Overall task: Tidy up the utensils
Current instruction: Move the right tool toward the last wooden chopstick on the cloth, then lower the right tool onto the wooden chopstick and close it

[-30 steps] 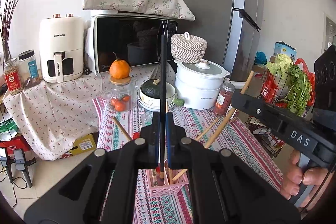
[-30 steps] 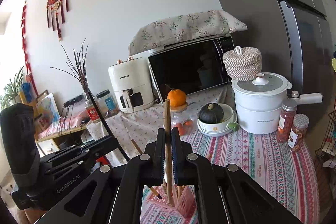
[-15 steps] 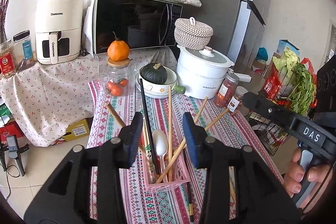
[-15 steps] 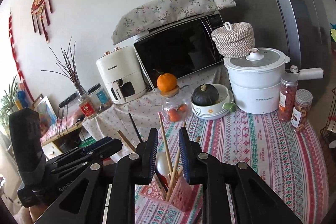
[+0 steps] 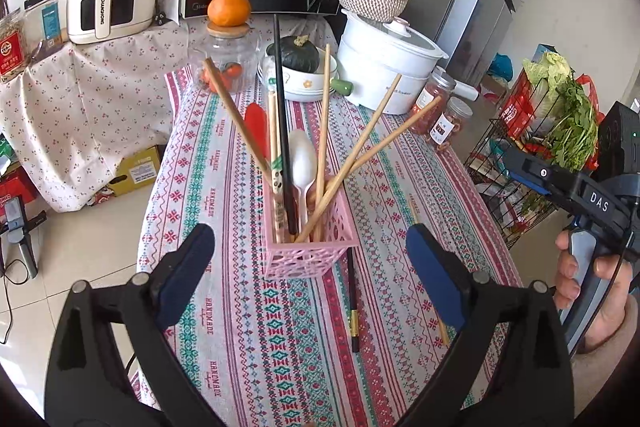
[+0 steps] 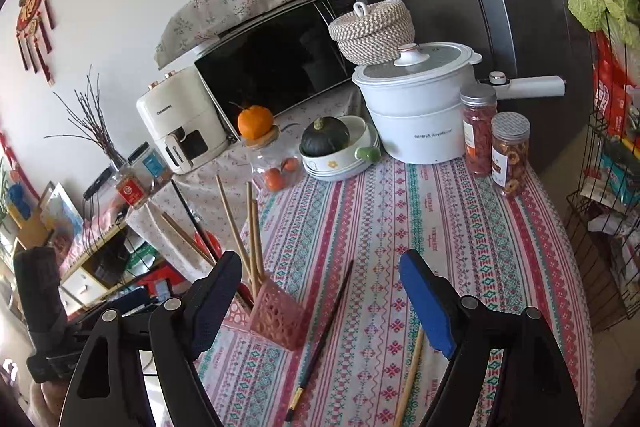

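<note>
With both my left gripper [image 5: 310,265] and right gripper [image 6: 322,301] just spread wide and empty, two chopsticks [image 6: 320,341] lie right of the pink basket [image 5: 306,255] on the "HANDMADE" cloth [image 5: 404,207].

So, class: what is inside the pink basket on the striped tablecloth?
The pink basket holds wooden chopsticks, a black chopstick, a white spoon and a red utensil. Their lower ends are hidden.
</note>
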A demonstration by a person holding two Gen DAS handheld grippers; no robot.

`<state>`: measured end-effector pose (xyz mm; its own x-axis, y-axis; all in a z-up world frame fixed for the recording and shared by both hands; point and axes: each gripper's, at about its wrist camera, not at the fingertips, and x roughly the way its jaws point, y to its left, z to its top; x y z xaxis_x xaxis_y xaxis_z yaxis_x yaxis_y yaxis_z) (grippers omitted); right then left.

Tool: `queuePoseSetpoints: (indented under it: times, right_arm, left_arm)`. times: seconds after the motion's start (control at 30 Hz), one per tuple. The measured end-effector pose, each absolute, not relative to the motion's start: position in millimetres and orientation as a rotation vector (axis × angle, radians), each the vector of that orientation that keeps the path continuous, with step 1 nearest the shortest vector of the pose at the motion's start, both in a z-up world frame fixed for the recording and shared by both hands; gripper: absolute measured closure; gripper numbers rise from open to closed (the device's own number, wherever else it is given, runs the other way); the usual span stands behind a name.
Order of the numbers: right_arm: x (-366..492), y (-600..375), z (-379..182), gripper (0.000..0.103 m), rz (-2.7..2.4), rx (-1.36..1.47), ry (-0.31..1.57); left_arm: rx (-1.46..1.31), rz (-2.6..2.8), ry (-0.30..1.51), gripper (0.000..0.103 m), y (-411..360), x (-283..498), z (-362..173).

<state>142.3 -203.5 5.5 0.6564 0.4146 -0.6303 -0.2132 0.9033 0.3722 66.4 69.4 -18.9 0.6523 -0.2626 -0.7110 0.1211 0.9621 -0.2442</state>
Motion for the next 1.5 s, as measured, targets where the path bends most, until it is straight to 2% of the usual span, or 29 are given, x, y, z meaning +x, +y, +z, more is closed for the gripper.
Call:
queuePoseSetpoints:
  times: [0.23,0.47,1.17,1.27,1.3,1.33,1.37,1.4,1.5]
  right_arm:
    - [146.6,-219.9,-50.5,0.012,0.220,0.165,0.956]
    - [157.2,-221.8,-97.6,0.011,0.131,0.131,1.096]
    - [188.7,-199.3,-159.3,0.013,0.057,-0.008,1.193]
    - [188.0,-193.4,-156.7,0.026,0.073,-0.051,1.169]
    - [187.7,-191.4,-155.1,0.038,0.084,-0.057,1.165]
    - [187.3,-189.2,-152.9,0.058,0.102,-0.063,1.164]
    - [186.5,-186.9,-151.4,0.070,0.128,-0.068,1.167]
    - [186.6,-184.4,-150.5,0.093,0.149,-0.071,1.178]
    - [185.6,-187.3,-148.6,0.097,0.157,-0.059,1.199]
  left_arm:
    - [-0.190,-0.217,0.987,0.005,60.2,62.3,-57.2]
    - [-0.171,-0.196,1.037,0.005,50.1,60.3,-72.2]
    - [-0.093,-0.228,1.077,0.005,34.5,55.5,-86.2]
    - [-0.073,-0.237,1.075,0.005,29.2,54.4,-85.4]
    - [-0.064,-0.241,1.074,0.005,26.9,53.9,-84.9]
    - [-0.054,-0.246,1.070,0.005,24.1,53.6,-84.1]
    - [-0.045,-0.252,1.067,0.005,21.3,52.9,-83.1]
    - [-0.036,-0.259,1.063,0.005,17.8,52.3,-81.8]
    - [-0.005,-0.292,1.037,0.005,2.7,50.1,-76.4]
